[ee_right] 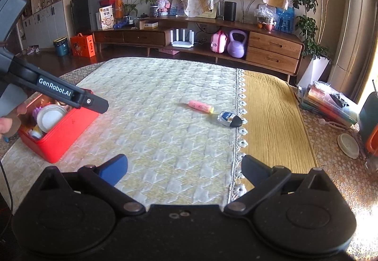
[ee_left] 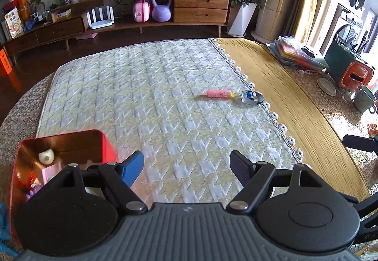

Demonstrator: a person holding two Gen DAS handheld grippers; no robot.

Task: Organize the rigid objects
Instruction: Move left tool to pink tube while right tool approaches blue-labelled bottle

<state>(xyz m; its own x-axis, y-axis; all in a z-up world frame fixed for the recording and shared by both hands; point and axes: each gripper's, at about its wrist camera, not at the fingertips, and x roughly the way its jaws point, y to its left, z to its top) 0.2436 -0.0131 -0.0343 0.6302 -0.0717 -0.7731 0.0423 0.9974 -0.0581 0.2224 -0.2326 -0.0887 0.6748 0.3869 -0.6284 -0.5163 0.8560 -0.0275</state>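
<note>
Mostly both hand-held grippers [ee_left: 186,166] [ee_right: 184,170] are hanging released, red box [ee_right: 59,140] holding items, pink tube [ee_right: 200,106] and tape measure [ee_right: 230,119] lying unsorted on the tabletop [ee_right: 165,143].

On the pale quilted houndstooth cloth [ee_right: 165,124] lie two loose items: one pink cylindrical tube with a yellow end [ee_right: 200,106] and one small clear packet with a blue label and a black cap [ee_right: 229,118]. One red rectangular metal box [ee_right: 62,131] holds several small things, too jumbled to count.
</note>
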